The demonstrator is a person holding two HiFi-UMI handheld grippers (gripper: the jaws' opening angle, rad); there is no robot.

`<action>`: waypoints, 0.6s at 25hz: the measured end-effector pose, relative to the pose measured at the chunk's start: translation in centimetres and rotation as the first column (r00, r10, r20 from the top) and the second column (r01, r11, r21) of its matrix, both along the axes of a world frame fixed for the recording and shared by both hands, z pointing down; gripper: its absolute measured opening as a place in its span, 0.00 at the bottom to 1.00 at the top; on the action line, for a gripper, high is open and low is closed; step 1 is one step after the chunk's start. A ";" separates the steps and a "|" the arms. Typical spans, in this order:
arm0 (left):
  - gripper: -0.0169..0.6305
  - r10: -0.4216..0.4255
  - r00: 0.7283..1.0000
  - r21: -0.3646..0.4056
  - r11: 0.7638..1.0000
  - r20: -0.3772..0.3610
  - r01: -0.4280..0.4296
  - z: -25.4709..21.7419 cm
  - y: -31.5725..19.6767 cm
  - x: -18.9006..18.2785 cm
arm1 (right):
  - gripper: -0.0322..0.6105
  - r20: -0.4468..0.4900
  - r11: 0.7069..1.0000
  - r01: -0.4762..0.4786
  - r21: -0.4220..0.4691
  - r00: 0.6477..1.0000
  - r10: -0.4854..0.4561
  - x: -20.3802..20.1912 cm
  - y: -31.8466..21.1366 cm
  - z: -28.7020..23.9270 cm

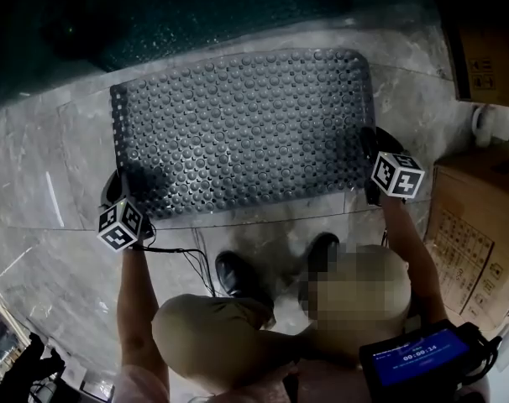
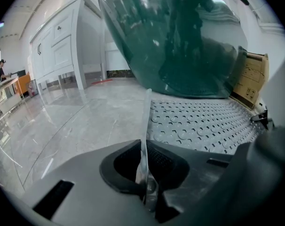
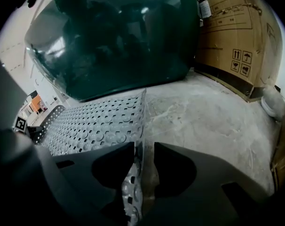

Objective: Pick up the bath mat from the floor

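**Both grippers at the near corners of the bath mat**

The bath mat (image 1: 242, 128), grey and covered in round studs, lies spread on the marble floor (image 1: 44, 191). It sits between the person's shoes (image 1: 238, 275) and a dark green tub (image 1: 196, 15), with its far edge close to the tub.

The left gripper (image 1: 113, 187) is at the mat's near left corner. In the left gripper view its jaws are almost together, pinching the thin edge of the mat (image 2: 145, 121), which stands up out of them while the rest lies flat.

The right gripper (image 1: 369, 149) is at the near right corner. In the right gripper view its jaws stand clearly apart, with the mat's edge (image 3: 133, 182) curling up between them close to the left jaw. Whether that jaw touches the mat is hard to tell, but the jaws have not clamped it.

Cardboard boxes (image 1: 477, 242) stand beside the person's right arm.
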State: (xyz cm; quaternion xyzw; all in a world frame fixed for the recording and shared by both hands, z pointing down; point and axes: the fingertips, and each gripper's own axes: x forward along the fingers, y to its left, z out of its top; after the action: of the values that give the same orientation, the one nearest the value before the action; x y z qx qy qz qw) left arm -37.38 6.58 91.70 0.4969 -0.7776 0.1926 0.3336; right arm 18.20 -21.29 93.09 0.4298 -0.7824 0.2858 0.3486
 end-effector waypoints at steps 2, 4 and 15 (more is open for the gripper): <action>0.09 -0.002 1.000 0.008 1.000 -0.005 0.002 0.0 -0.1 0.0 | 0.24 0.002 1.000 0.010 0.001 1.000 -0.010 -0.3 0.0 -0.1; 0.09 -0.002 1.000 0.012 1.000 -0.006 0.003 -0.1 0.0 0.2 | 0.19 0.004 1.000 0.021 0.002 1.000 -0.021 -0.6 0.1 0.0; 0.09 0.008 1.000 0.008 1.000 0.008 -0.008 -0.9 0.1 0.4 | 0.11 0.014 1.000 0.027 0.004 1.000 -0.027 -1.5 0.5 -1.0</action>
State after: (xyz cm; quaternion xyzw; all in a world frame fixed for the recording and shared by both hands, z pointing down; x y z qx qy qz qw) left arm -37.00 6.72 90.78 0.5006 -0.7776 0.1931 0.3278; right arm 16.72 -20.78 92.09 0.4177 -0.7912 0.2825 0.3459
